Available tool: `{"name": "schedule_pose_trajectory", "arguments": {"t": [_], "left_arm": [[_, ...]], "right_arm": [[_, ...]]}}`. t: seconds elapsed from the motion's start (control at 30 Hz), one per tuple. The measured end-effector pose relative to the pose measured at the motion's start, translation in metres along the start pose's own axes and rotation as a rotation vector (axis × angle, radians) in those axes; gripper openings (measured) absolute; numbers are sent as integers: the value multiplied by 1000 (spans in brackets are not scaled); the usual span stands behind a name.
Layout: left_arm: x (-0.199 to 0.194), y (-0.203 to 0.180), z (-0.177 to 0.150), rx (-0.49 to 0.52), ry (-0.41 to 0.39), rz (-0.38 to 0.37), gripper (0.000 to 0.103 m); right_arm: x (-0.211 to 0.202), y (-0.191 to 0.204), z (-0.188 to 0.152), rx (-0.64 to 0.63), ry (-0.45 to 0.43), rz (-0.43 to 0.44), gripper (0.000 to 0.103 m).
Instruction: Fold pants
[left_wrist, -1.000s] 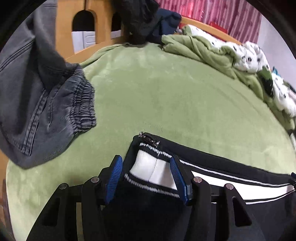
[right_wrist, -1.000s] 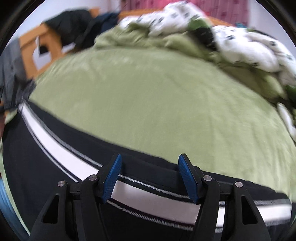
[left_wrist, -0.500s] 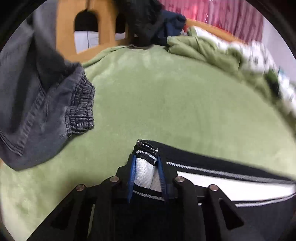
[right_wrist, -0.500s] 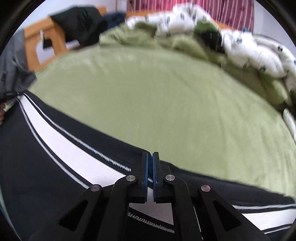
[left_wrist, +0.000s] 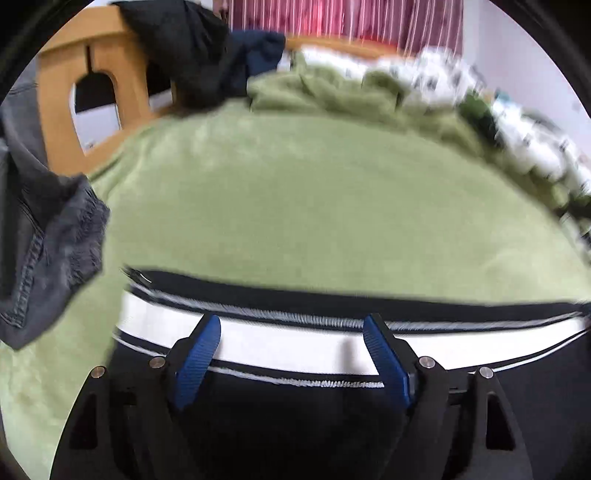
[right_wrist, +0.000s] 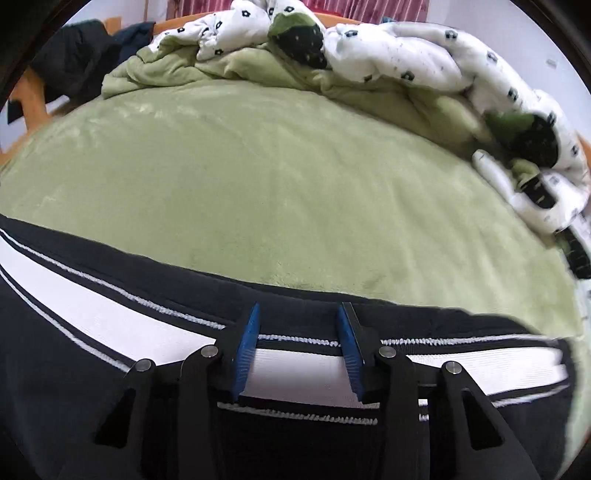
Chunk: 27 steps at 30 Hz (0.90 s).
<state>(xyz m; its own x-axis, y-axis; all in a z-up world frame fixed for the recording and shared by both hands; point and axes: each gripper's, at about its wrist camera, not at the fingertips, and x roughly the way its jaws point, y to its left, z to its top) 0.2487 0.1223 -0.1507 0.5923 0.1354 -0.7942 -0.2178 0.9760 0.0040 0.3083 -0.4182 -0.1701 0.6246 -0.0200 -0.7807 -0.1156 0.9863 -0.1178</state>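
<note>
Altogether, two tools appeared, one in each wrist view, both pointed down over one pair of black pants (left_wrist: 295, 424) with a broad white side stripe edged by thin white lines. The pants lay stretched flat along the near edge of a bed covered by one green blanket (left_wrist: 314, 206). The left tool (left_wrist: 291, 332) stood wide, its jaws opening, the white stripe passing beneath and between its two blue pads (left_wrist: 195, 358) without being pinched. The right tool (right_wrist: 297, 328) was narrower but also opening, the stripe lying between its pads (right_wrist: 245, 350), which did not press on it. One grey denim garment (left_wrist: 40, 236) with an elastic cuff hung at the left side. One wooden bed frame (left_wrist: 96, 55) carried a heap of dark clothes (left_wrist: 192, 48). One white quilt (right_wrist: 388, 48) with small black flower prints lay bunched along the far side, before a red striped curtain (left_wrist: 351, 22). No brand, label or writing could be read anywhere.
</note>
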Motion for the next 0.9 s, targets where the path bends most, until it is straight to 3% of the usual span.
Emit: {"name": "schedule_pose_trajectory", "arguments": {"t": [0.07, 0.13, 0.27, 0.37, 0.47, 0.53, 0.63, 0.7, 0.77, 0.83, 0.9], "left_arm": [[20, -3, -7, 6, 43, 33, 82], [15, 3, -7, -26, 26, 26, 83], [3, 14, -10, -74, 85, 27, 81], [-22, 15, -29, -83, 95, -52, 81], [-49, -2, -51, -90, 77, -155, 81], [-66, -27, -68, -67, 81, -239, 81], [-87, -76, -96, 29, 72, -310, 81], [-97, -103, -115, 106, 67, -299, 81], [-105, -129, -140, 202, 15, -202, 82], [-105, -139, -157, 250, 3, -111, 86], [-111, -132, -165, 231, -4, -106, 88]], "right_arm": [[1, -1, 7, 10, -6, -24, 38], [6, -2, 13, 8, -2, -49, 38], [-2, -12, 14, 78, 4, -60, 38], [-31, -20, -2, 132, -21, -110, 41], [-76, -17, -26, 142, -24, -69, 44], [-100, -17, -44, 158, -14, -95, 54], [-135, -15, -85, 231, -26, -24, 58], [-146, -4, -116, 257, -4, 55, 60], [-146, 12, -137, 214, 35, 71, 60], [-140, 32, -160, 139, 59, -7, 60], [-141, 40, -168, 102, 34, -68, 60]]}}
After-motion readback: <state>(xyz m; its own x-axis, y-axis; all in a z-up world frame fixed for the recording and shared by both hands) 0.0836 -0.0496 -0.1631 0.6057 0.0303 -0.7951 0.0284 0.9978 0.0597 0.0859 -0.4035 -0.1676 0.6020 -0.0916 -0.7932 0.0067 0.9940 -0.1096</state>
